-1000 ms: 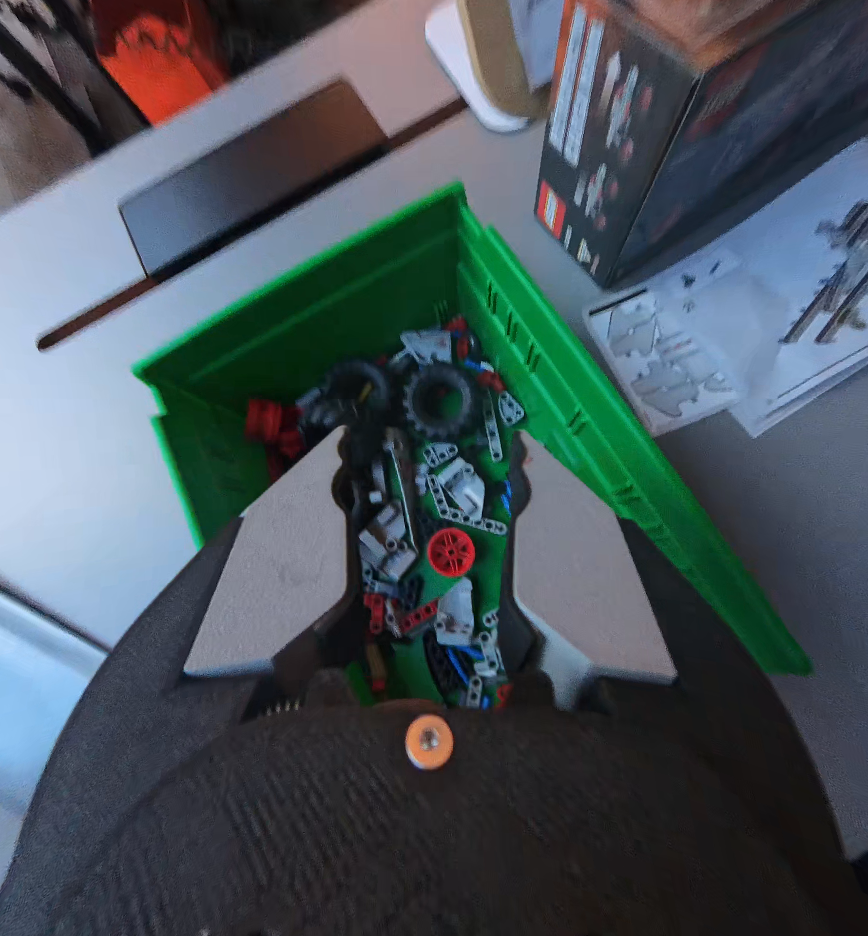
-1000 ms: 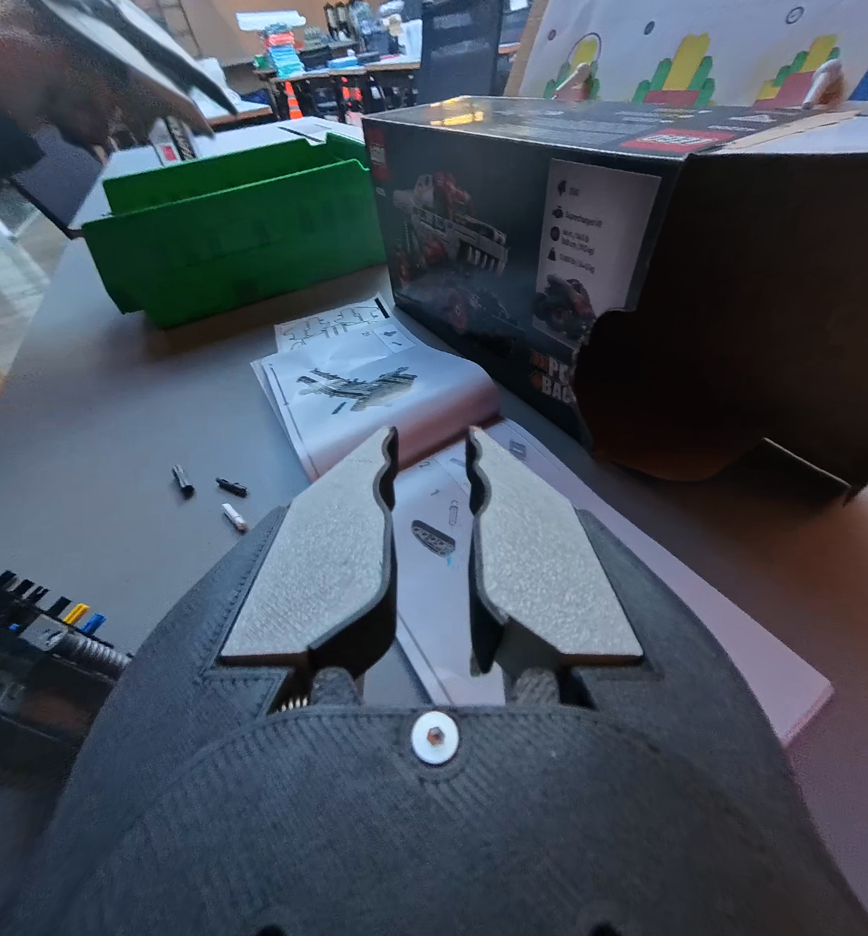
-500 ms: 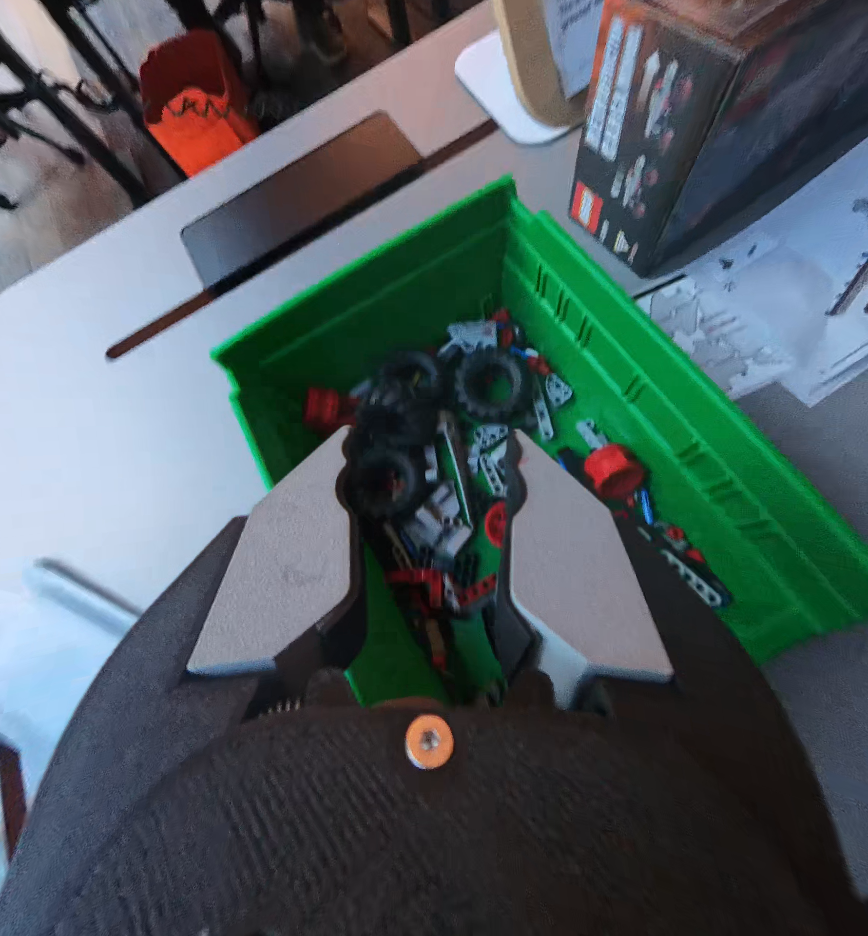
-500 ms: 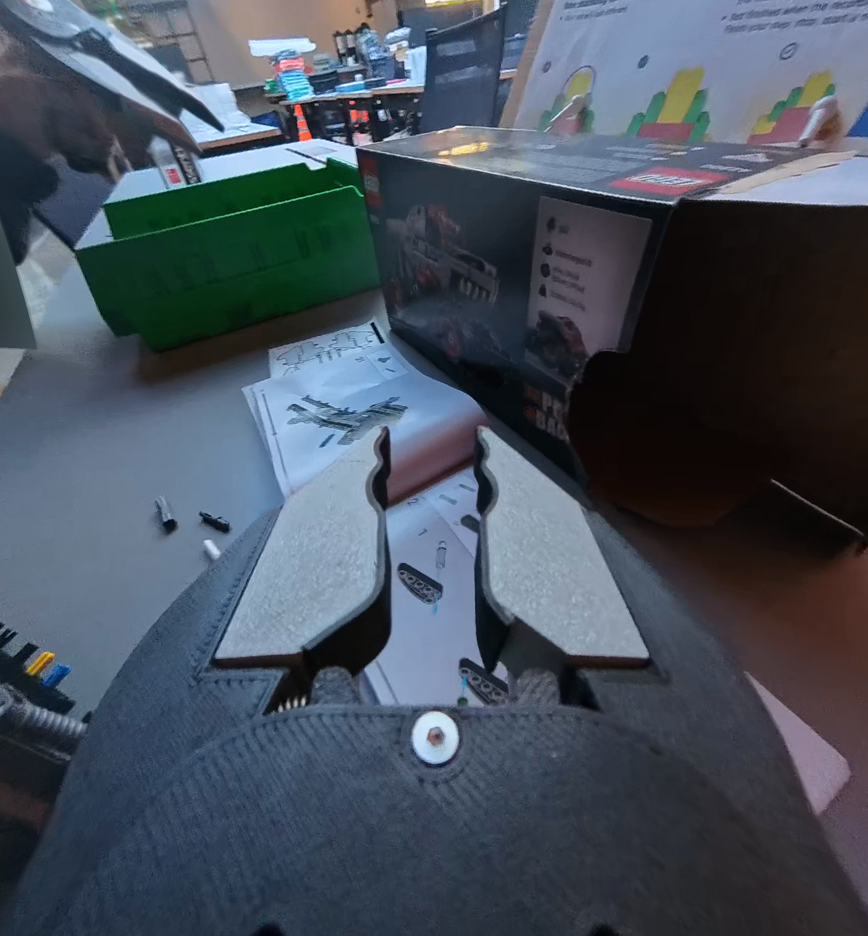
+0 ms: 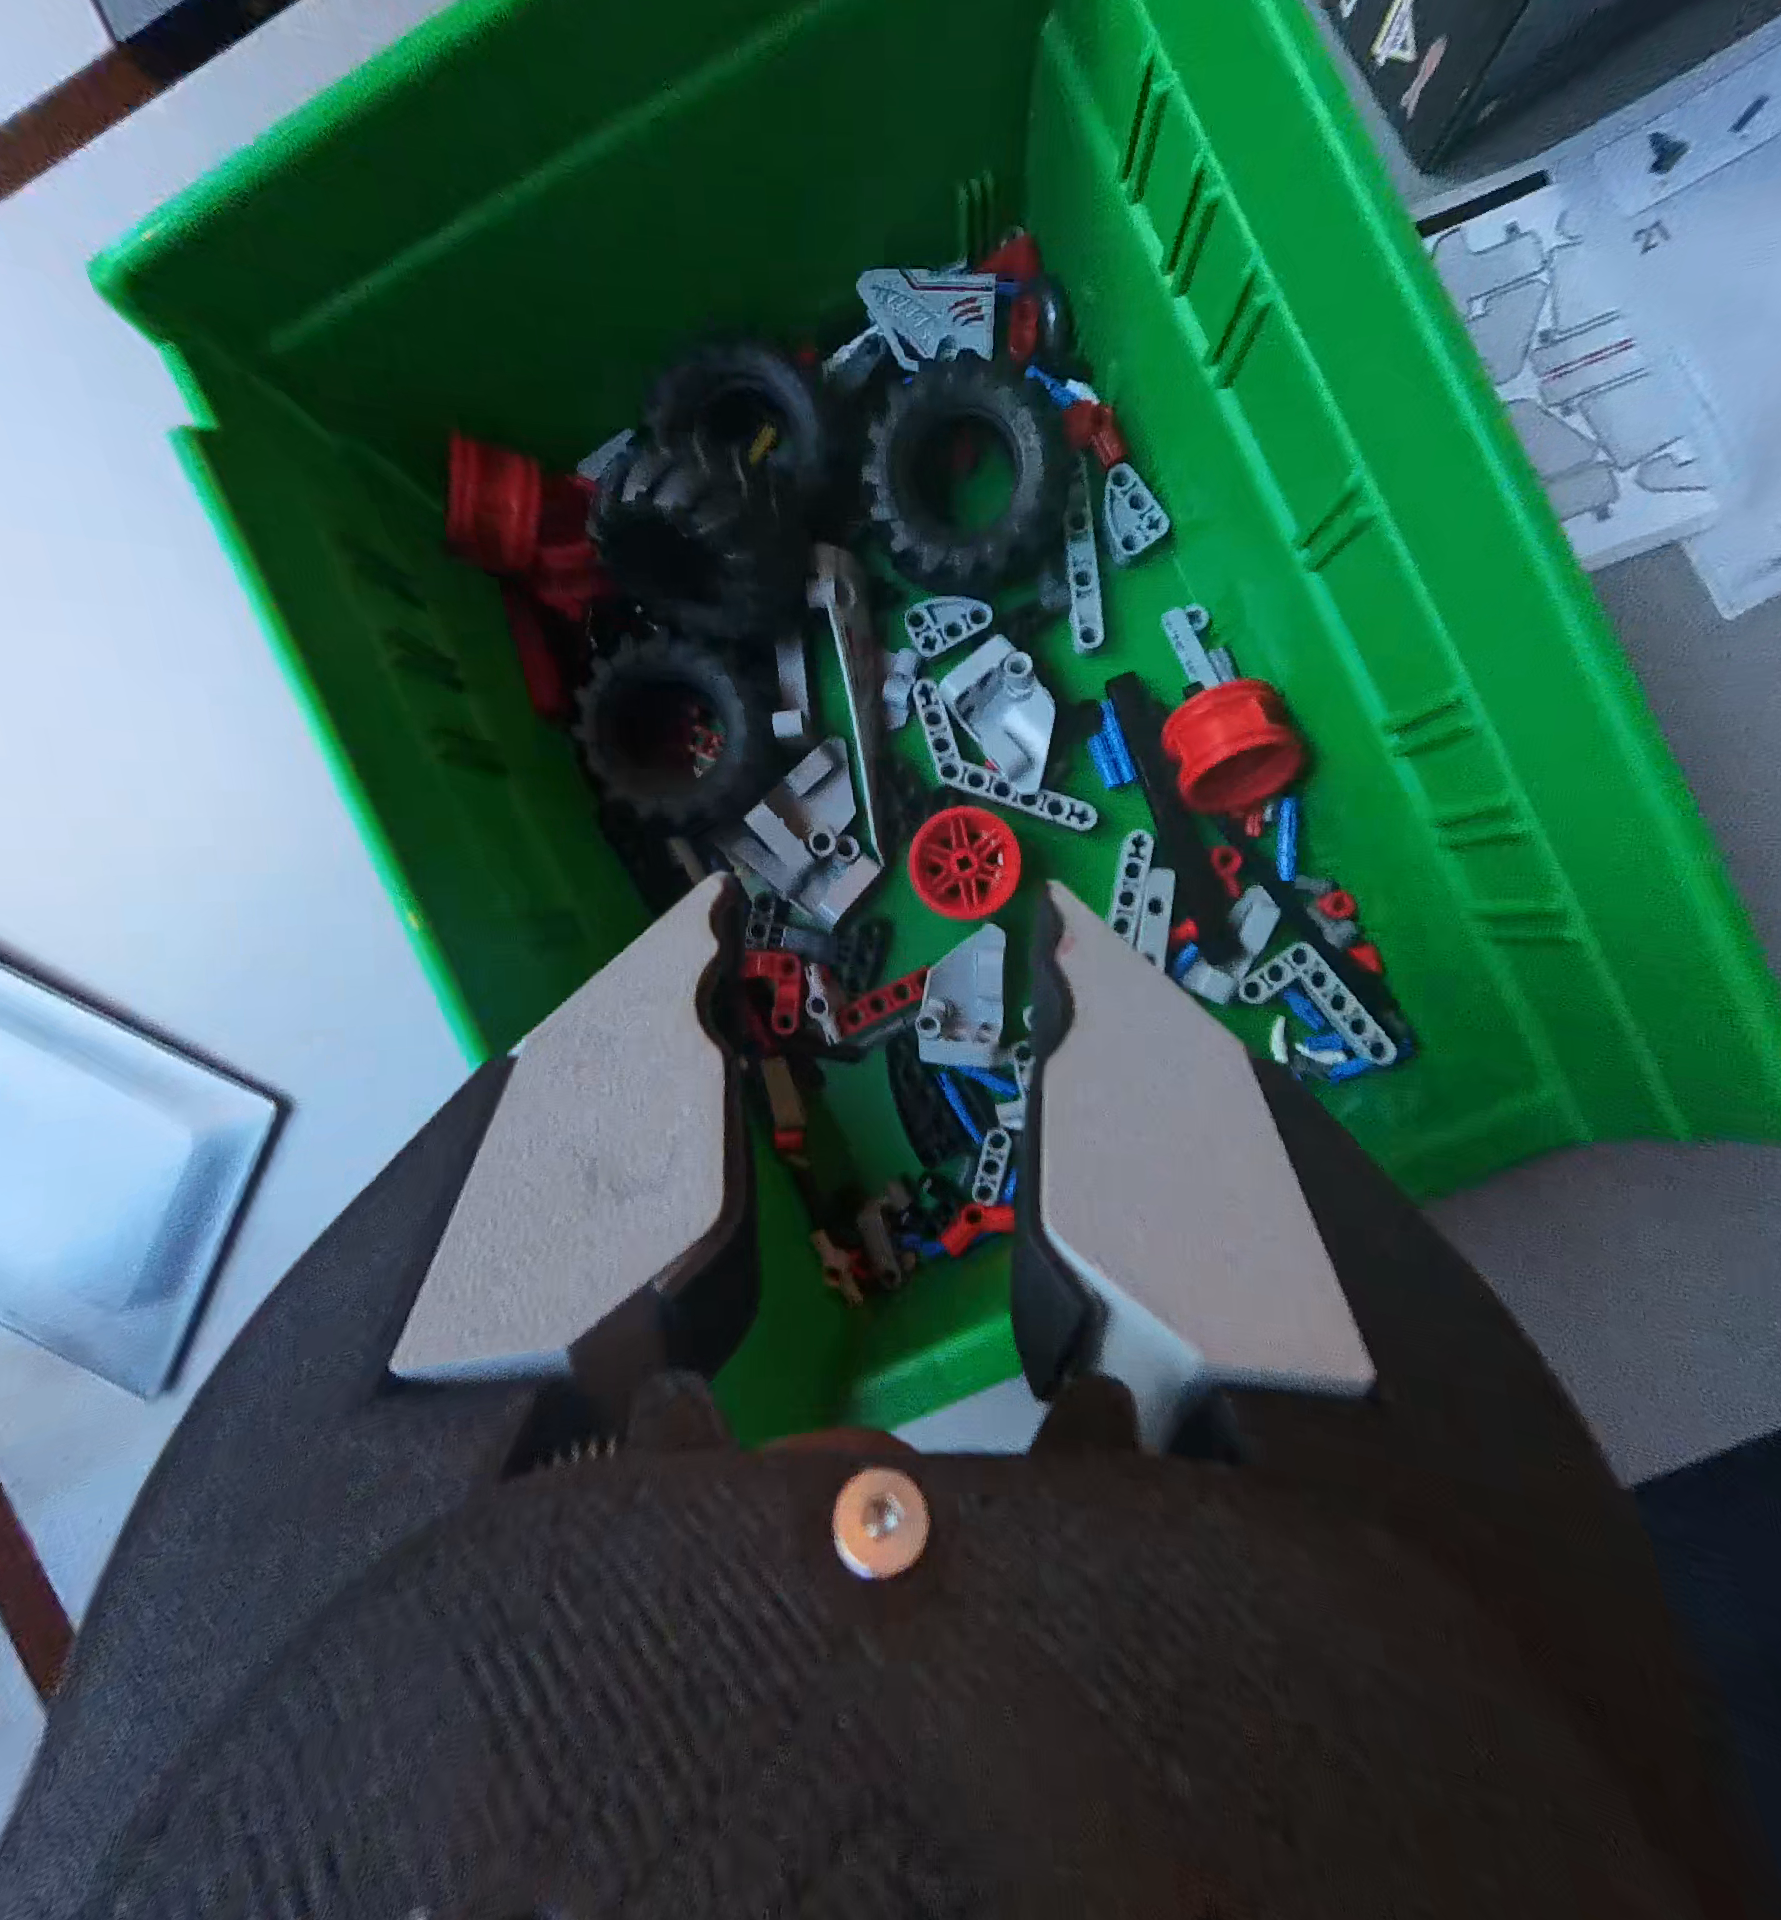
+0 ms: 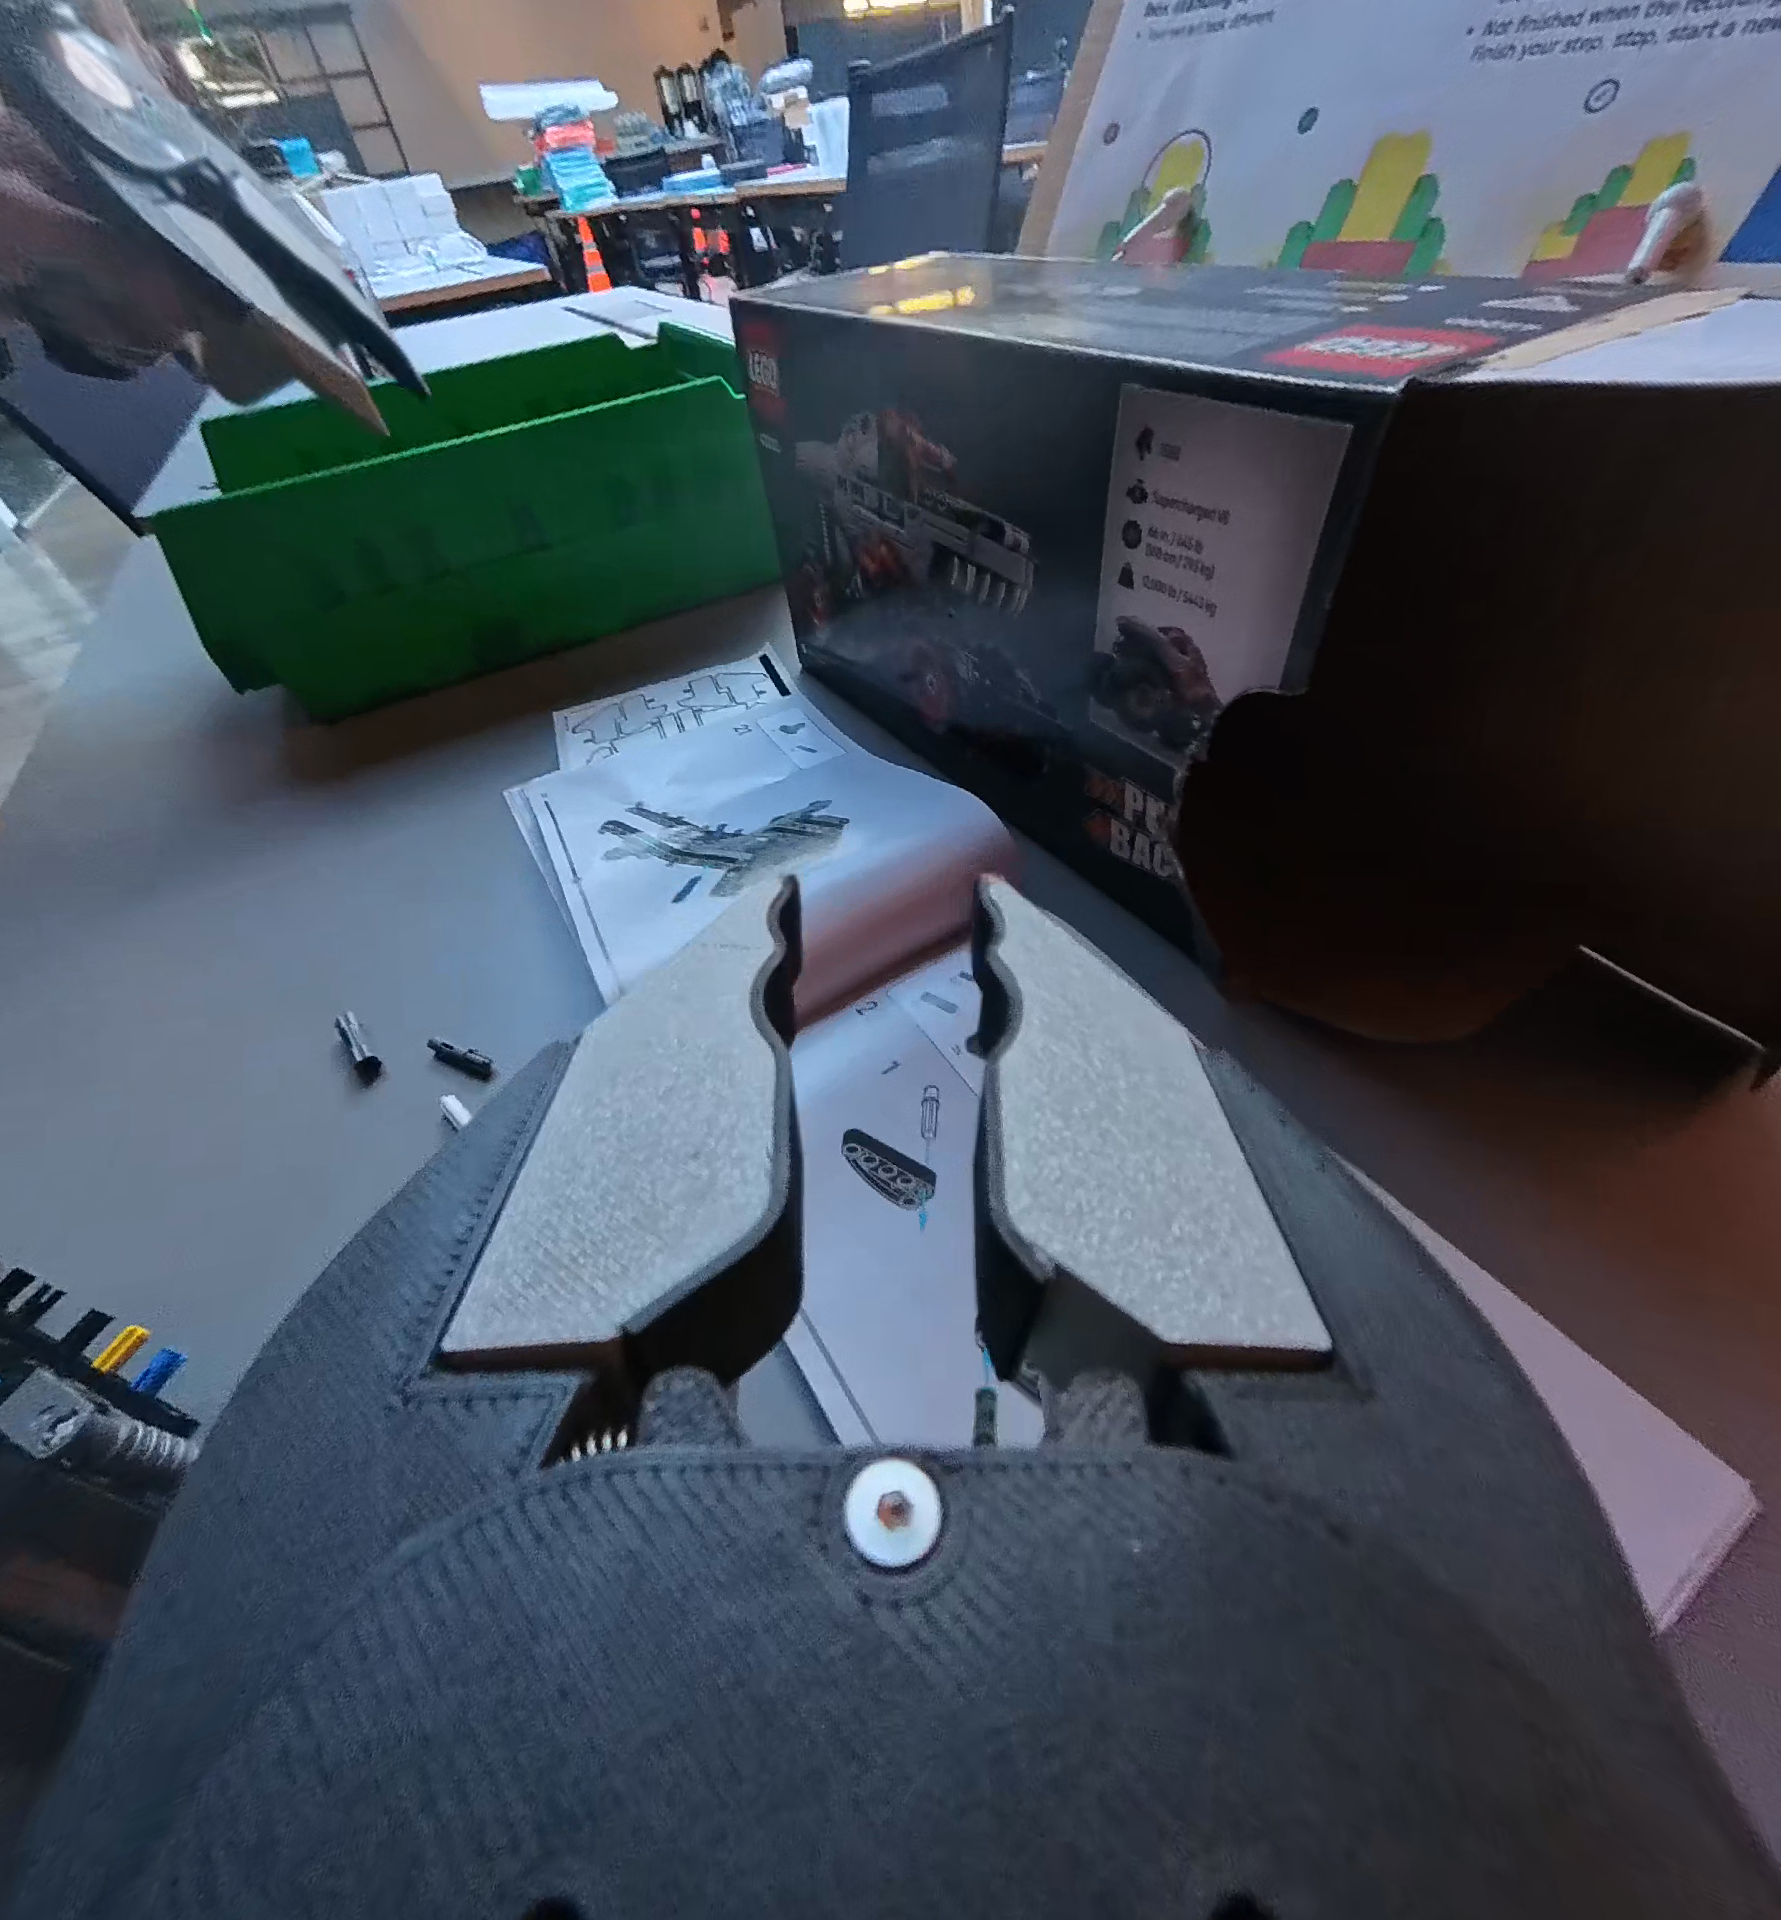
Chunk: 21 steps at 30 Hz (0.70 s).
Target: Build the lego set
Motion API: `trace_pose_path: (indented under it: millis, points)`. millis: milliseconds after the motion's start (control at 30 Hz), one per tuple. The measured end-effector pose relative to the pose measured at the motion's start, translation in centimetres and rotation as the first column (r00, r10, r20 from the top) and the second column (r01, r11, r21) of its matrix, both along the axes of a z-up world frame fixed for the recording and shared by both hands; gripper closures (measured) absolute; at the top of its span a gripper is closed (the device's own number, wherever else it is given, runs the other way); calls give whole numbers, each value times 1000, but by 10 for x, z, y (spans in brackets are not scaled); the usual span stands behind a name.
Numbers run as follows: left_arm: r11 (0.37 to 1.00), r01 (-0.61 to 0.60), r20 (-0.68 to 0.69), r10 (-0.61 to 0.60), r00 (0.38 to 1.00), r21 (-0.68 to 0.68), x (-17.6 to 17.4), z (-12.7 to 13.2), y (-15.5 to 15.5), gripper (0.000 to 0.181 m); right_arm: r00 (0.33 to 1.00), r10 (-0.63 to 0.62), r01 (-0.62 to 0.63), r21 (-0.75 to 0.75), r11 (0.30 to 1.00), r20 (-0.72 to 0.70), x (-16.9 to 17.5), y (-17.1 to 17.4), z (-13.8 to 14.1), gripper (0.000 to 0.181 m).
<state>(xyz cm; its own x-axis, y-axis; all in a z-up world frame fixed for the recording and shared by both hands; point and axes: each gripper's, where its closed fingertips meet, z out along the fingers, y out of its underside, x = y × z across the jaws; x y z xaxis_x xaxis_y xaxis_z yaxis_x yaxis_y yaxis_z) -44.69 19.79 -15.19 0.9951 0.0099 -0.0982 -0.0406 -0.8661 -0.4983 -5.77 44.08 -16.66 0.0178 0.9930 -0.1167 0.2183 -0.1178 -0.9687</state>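
Note:
My left gripper (image 5: pixel 881 914) is open and empty, pointing down into a green bin (image 5: pixel 1229 312) of loose lego parts: black tyres (image 5: pixel 959 462), a red wheel hub (image 5: pixel 964 862), a red rim (image 5: pixel 1229 743), grey beams and blue pins. In the right wrist view it hangs above the bin (image 6: pixel 470 540) at the far left (image 6: pixel 387 400). My right gripper (image 6: pixel 881 904) is open and empty, low over the open instruction booklet (image 6: pixel 740 821). A partly built black assembly (image 6: pixel 24 1382) sits at the left edge. Small black pins (image 6: pixel 361 1044) lie on the grey table.
The dark lego box (image 6: pixel 1229 582) lies on its side right of the booklet, its torn end facing me. A loose sticker sheet (image 6: pixel 678 707) lies between bin and box. A poster board (image 6: pixel 1437 135) stands behind the box. The table edge and a light tray (image 5: pixel 65 1174) lie left of the bin. My hands' fingertips stand some 45 cm from each other. Measured from the fingertips, the red wheel hub (image 5: pixel 964 862) is 7 cm or so from the left gripper and 45 cm from the right.
My left gripper has dropped closer into the bin, so the parts look larger and the rim nearer. My right gripper has drifted slightly over the booklet and stays open.

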Motion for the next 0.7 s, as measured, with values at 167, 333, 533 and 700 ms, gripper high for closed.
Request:
trace_pose_path:
  millis: [167, 333, 533, 700]
  points:
    - [999, 26, 20, -25, 999, -37, -10, -9, 35, 121, 999, -39, 38, 25, 999, 31, 2, 5, -5, 152]
    - [960, -48, -108, 19, 994, -277, -48, -44, 29, 124, 998, -53, 53, 11, 999, 42, 2, 8, -7, 148]
    - [829, 87, -68, -148, 987, -552, -36, -82, 10, 118, 996, -60, 60, -2, 998, 65, 1, 11, -11, 146]
    - [888, 323, 35, -330, 943, -328, -11, -38, 37, 143, 992, -93, 91, 27, 996, 84, 1, 15, -13, 146]
